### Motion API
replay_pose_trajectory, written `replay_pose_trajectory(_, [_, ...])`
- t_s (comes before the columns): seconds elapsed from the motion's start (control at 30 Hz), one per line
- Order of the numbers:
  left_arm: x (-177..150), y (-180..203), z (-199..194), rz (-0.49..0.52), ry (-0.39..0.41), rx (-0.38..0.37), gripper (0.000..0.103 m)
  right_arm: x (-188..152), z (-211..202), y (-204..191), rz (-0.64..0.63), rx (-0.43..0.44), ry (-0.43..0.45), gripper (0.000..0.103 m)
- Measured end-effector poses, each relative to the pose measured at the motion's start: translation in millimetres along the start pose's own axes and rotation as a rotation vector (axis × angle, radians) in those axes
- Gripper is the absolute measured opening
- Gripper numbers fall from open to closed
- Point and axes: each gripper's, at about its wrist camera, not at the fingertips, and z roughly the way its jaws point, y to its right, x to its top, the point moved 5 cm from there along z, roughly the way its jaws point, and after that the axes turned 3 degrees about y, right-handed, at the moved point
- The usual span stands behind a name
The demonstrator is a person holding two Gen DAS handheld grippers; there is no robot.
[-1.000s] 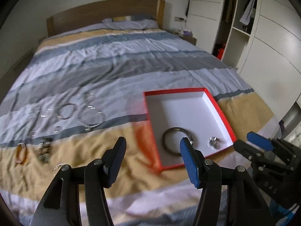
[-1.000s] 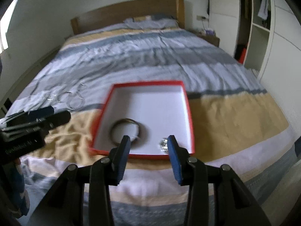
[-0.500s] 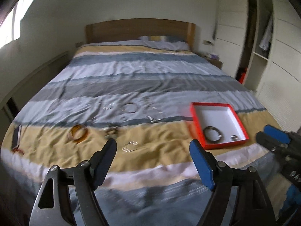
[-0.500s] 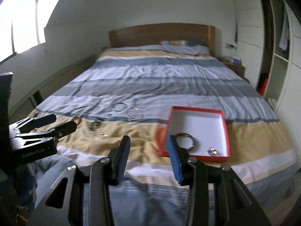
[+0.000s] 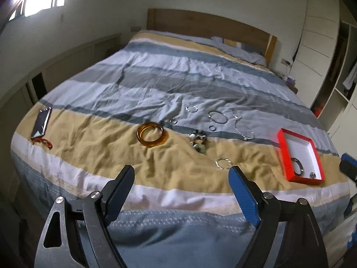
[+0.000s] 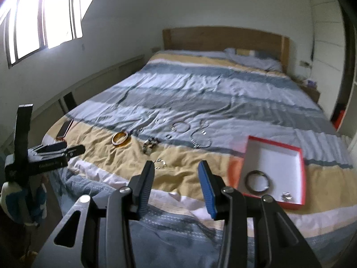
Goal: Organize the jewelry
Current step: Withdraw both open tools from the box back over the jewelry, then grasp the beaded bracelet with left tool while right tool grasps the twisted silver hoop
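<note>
Loose jewelry lies across the striped bed: an amber bangle (image 5: 152, 137) (image 6: 120, 139), a beaded bracelet (image 5: 199, 141) (image 6: 150, 145), a small gold ring chain (image 5: 223, 163) (image 6: 160, 164), silver hoops (image 5: 217, 117) and a thin chain (image 5: 243, 131). A red box (image 5: 282, 149) (image 6: 274, 142) at the right holds a dark bangle (image 5: 297, 166) (image 6: 257, 182) and a small silver piece (image 6: 286, 196). My left gripper (image 5: 181, 174) hovers off the bed's near edge, its jaws opening with nothing between them. Nothing is in my right gripper (image 6: 176, 166), which is open left of the box.
A phone (image 5: 41, 122) with a red cord lies at the bed's left corner. A wooden headboard stands at the far end, white wardrobes along the right wall, a window at the upper left. The bed's near edge drops off just below both grippers.
Both grippers have pulled back from the red box and swung left, so the whole bed now shows. The left jaws have spread wider. The right jaws kept the same gap.
</note>
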Motion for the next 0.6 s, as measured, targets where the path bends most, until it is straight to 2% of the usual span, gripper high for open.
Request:
replay_pose_trajectory(0.17, [-0.6, 3.0, 52.6, 0.01, -0.067, -0.027, 0.085, -7.4, 63.8, -3.7, 0.021, 0.072, -0.079, 0.039])
replay_pose_trajectory(0.43, [13.0, 31.3, 155.5, 0.082, -0.157, -0.051, 0.085, -23.2, 183.3, -9.8, 0.039, 0.181, -0.219, 0.038])
replay_pose_trajectory(0.6, [20.9, 38.6, 207.8, 0.106, -0.205, -0.046, 0.085, -38.1, 229.8, -9.6, 0.05, 0.211, -0.29, 0.038])
